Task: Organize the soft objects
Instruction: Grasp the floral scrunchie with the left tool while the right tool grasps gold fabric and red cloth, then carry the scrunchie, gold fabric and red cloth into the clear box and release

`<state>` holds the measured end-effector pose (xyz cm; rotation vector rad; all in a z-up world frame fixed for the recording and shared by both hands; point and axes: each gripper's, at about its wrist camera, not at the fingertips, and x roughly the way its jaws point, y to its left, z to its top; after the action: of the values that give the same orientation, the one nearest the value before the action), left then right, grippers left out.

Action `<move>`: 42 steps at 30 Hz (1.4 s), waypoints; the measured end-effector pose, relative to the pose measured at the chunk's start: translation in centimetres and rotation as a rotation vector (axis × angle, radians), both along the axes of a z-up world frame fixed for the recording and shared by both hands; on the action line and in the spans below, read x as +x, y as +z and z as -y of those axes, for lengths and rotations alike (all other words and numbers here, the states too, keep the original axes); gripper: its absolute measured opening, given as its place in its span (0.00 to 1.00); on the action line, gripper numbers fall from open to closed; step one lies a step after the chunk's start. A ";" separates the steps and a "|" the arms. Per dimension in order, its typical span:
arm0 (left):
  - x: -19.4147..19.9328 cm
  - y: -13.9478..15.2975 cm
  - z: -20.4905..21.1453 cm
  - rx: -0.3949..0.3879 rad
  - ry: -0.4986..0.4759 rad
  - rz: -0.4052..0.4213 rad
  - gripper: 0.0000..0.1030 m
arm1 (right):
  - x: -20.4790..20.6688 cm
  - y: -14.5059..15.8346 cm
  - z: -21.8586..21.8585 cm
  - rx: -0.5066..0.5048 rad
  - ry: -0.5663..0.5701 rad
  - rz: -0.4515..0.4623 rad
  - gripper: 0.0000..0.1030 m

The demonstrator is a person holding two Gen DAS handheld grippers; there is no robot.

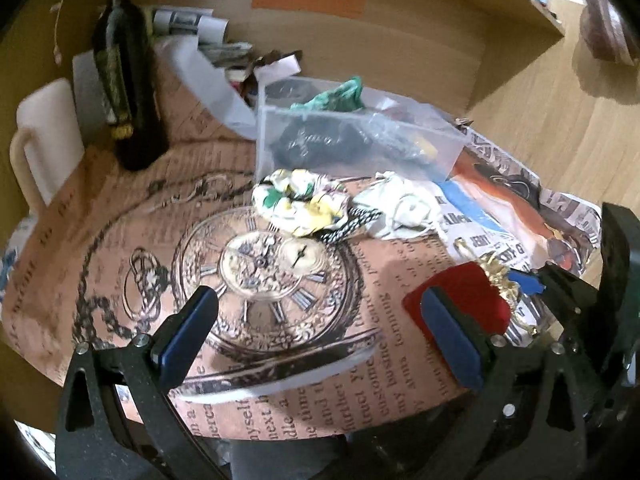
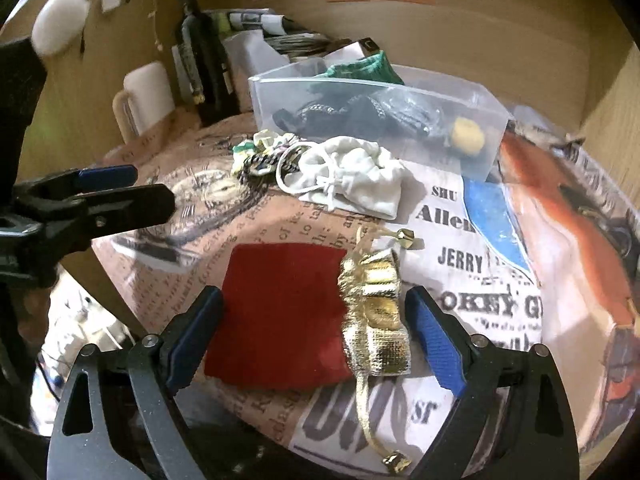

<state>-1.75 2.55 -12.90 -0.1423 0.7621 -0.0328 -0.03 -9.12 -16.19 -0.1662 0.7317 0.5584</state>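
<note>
The right gripper has its fingers spread wide, one on each side of a red pouch in the lower middle of the right wrist view; they hold nothing. The pouch is flat and looks like velvet, with a gathered gold mouth of shiny woven fabric and a thin gold cord with small metal ends. I judge it very light and limp — it will fold when lifted, so the best place to take hold is the thick gathered gold part, not the flat red body, which may slip out.

The left gripper is also open wide and empty, above the tabletop, which is covered with paper printed with a pocket watch. In the middle of the left wrist view lie a crumpled patterned cloth and a white drawstring bag, both soft and wrinkled. Just behind them stands a clear plastic box — stiff, thin-walled — that already holds dark fabric and a green cloth. A dark bottle stands at upper left.
</note>
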 end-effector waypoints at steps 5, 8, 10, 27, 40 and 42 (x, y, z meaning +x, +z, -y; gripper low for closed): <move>0.6 -0.2 -0.9 0.002 0.030 0.006 1.00 | -0.3 -0.2 0.0 -0.027 -0.003 0.047 0.57; 1.6 0.1 -1.5 0.006 0.044 0.016 1.00 | -0.1 0.2 0.8 0.009 0.002 0.034 0.27; 2.6 0.3 -1.9 0.011 0.050 0.020 1.00 | 0.1 0.5 1.2 0.027 -0.007 0.030 0.15; 12.8 -2.3 -4.0 0.028 0.047 -0.131 0.53 | 2.7 5.7 6.7 0.159 -0.140 0.148 0.12; 9.7 1.2 -1.7 0.082 -0.026 0.016 0.12 | 5.4 7.4 7.1 0.186 -0.144 0.202 0.12; 9.0 2.6 -1.4 0.083 -0.030 0.060 0.12 | 5.6 8.0 6.9 0.192 -0.140 0.218 0.12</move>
<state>7.21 3.93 -10.33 -0.0507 0.7043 -0.0341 5.59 -16.05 -8.24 0.0030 0.4705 0.4648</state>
